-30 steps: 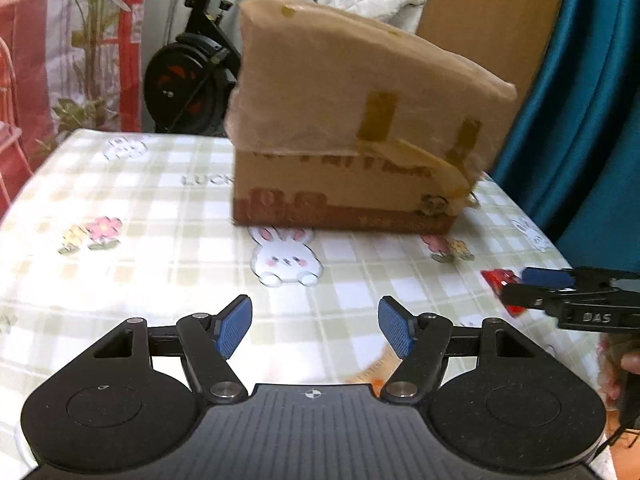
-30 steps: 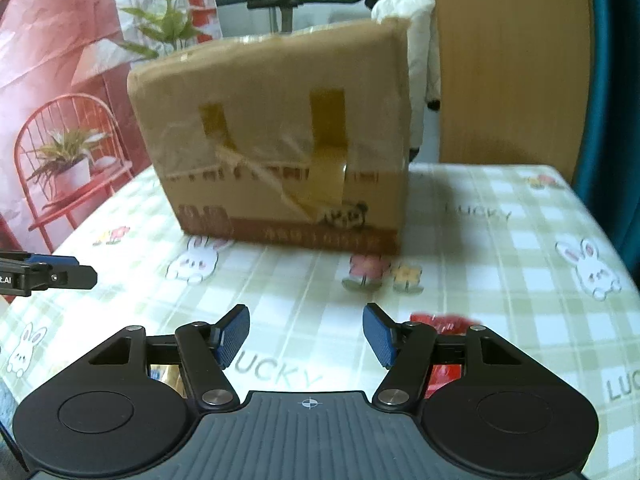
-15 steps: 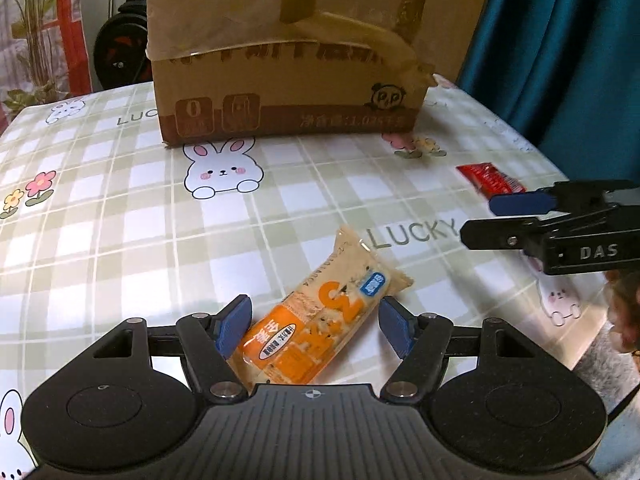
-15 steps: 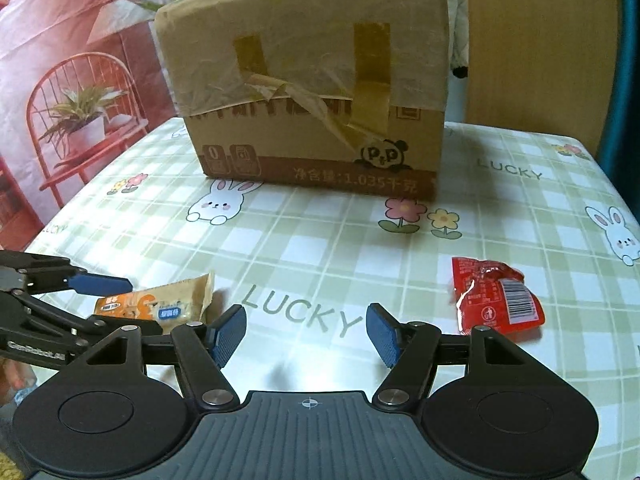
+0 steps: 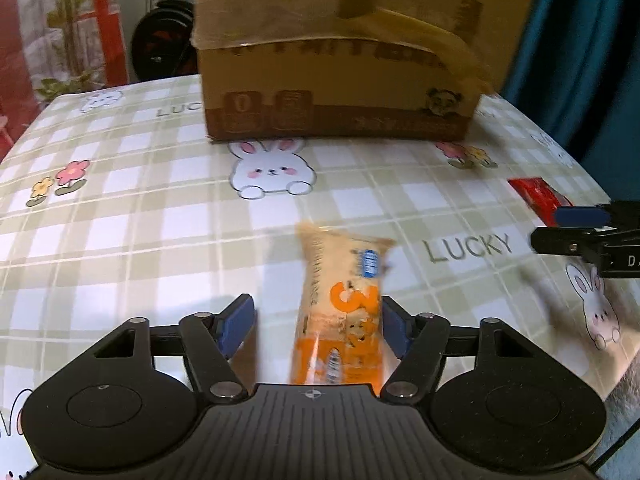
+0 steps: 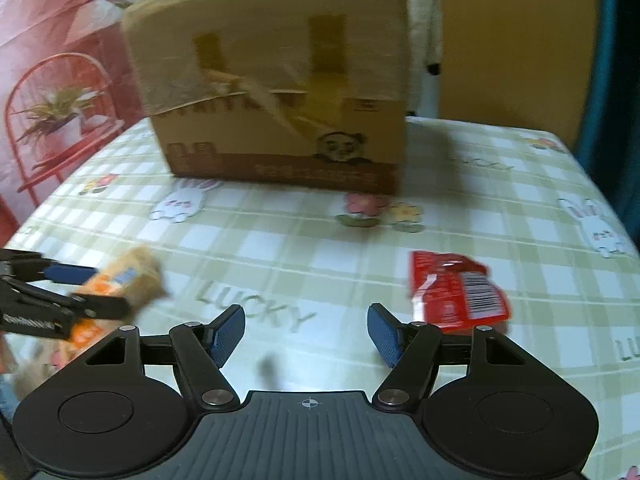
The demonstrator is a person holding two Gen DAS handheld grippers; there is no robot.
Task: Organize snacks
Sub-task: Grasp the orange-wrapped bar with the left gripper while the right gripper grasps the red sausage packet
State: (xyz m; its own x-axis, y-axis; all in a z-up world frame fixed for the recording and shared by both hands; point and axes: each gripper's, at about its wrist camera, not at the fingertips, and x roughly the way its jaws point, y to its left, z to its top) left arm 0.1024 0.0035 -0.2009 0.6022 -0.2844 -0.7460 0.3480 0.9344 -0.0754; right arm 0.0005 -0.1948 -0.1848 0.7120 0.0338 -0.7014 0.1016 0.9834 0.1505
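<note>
A table under a green-and-white checked cloth (image 5: 120, 240) printed with rabbits, flowers and the word LUCKY holds a taped cardboard box (image 5: 340, 72) at its far side and two loose snacks nearer the cameras. In the left wrist view, the left gripper (image 5: 316, 324) is lowered over an orange and beige snack bar (image 5: 340, 300) that lies lengthwise between its blue pads; the jaws are closing, the right-hand pad (image 5: 394, 334) looks to be touching the wrapper while the other pad stands clear, so the bar is straddled but not yet pinched, and appears to be lying on the cloth. This alignment along the bar's length suggests a grasp across its narrow width. In the right wrist view, the right gripper (image 6: 304, 336) hovers above bare cloth with its jaws opening and nothing between them; a red snack packet (image 6: 456, 292) lies just beyond and to the side of its right pad, probably the next pickup. The right view alone shows the red packet's barcode and the left gripper (image 6: 86, 290) from the side around the bar; the left view alone shows the gap at the left pad, with the red packet (image 5: 538, 196) only partly visible near the table edge behind the right gripper's fingertips (image 5: 580, 216)
</note>
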